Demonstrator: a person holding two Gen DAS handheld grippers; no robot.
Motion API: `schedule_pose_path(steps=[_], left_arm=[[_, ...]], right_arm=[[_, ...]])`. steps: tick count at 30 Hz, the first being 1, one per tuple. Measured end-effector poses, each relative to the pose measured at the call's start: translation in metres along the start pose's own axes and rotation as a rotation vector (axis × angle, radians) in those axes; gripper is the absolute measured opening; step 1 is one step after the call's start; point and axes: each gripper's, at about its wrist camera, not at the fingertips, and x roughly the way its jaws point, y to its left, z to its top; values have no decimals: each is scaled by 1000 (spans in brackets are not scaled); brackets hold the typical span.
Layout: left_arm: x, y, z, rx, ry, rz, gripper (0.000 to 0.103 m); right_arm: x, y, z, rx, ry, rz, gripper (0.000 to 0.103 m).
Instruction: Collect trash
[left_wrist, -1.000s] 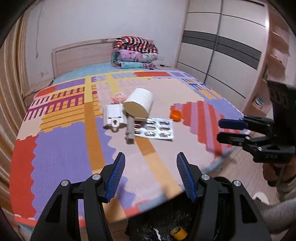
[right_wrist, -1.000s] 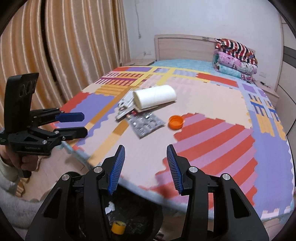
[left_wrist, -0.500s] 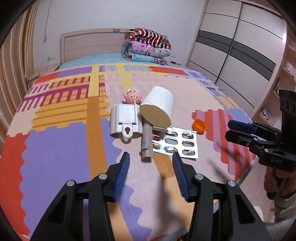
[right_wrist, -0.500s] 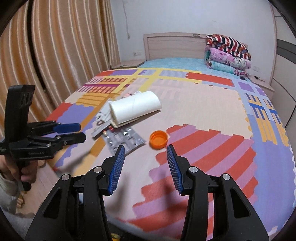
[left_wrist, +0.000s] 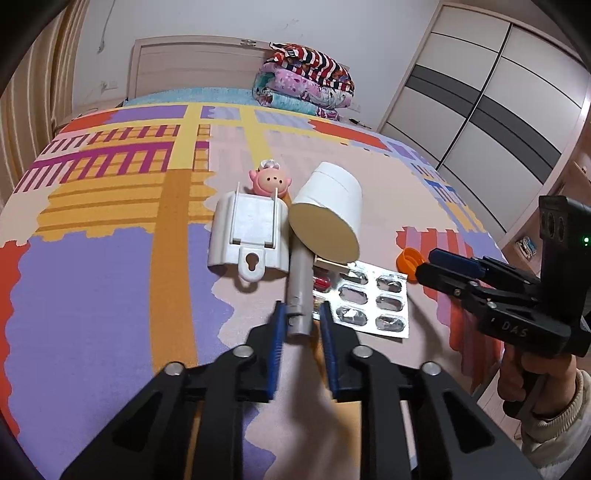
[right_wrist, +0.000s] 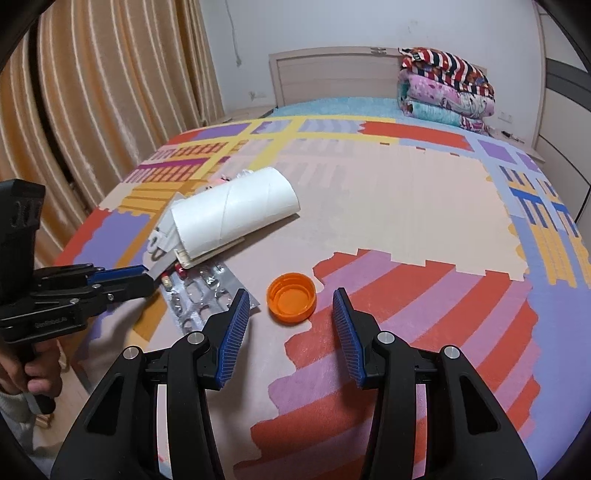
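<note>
Left gripper (left_wrist: 300, 320) had just closed on the grey tube (left_wrist: 298, 291), so pickup looked started; right gripper (right_wrist: 288, 325) hung open, orange cap (right_wrist: 291, 298) at its 12 o'clock.

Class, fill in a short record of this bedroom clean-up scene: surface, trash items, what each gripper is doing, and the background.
surface: patterned bed cover
trash items: white roll, grey tube, blister pack, orange cap, white plastic holder, pink toy
left gripper: jaws just closing, pads either side of the grey tube's near end
right gripper: open, cap just ahead of its fingertips
background: folded blankets, headboard, curtain
</note>
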Motion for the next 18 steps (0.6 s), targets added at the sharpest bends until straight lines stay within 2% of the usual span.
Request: schedule_pose_path(steps=[5, 7, 18], left_arm=[[0, -1, 1, 0, -15, 3, 14], [-1, -3, 2, 10, -20, 10, 14], [-27, -15, 5, 83, -86, 78, 14]], right_arm=[[6, 4, -2, -20, 13, -13, 45], [7, 5, -1, -31, 15, -25, 30], [-1, 7, 0, -46, -4, -29, 30]])
